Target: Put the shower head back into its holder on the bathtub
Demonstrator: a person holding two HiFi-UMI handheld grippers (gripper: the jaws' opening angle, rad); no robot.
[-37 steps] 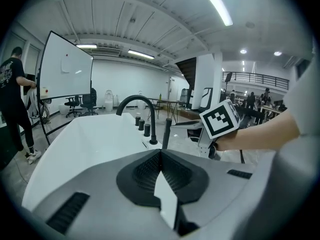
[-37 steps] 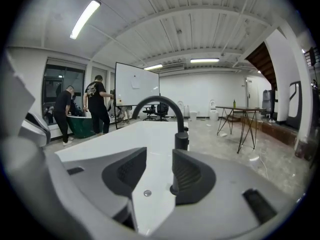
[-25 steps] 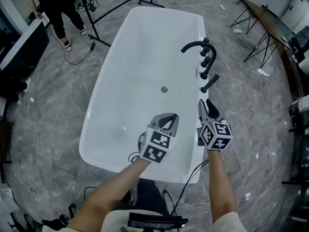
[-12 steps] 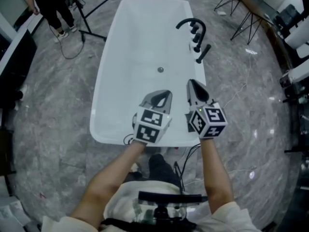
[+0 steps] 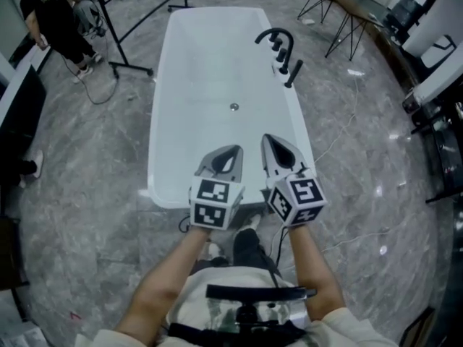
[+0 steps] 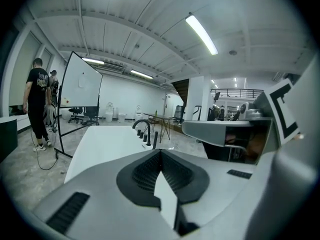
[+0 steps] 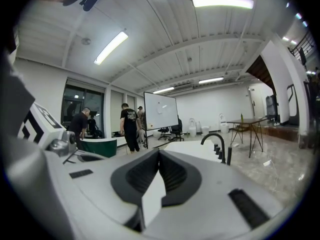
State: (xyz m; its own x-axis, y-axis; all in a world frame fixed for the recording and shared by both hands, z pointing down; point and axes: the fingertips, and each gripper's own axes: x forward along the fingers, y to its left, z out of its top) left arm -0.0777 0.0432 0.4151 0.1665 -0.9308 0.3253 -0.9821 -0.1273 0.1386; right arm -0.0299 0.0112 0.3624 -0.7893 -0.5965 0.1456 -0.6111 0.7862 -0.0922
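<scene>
Your left hand-held gripper (image 5: pixel 231 150) is fully closed; its jaws meet with nothing between them, and it hangs over the near end of the bathtub (image 5: pixel 181 85). Just beside it, your right hand-held gripper (image 5: pixel 266 139) is closed as well and holds nothing. Further right, on the right rim of the tub, the shower head (image 5: pixel 293 73) stands as a dark tilted stick next to the faucet (image 5: pixel 273 36), well apart from both grippers. I judge it sits in its holder already, so the task looks finished and nothing seems left.
</scene>
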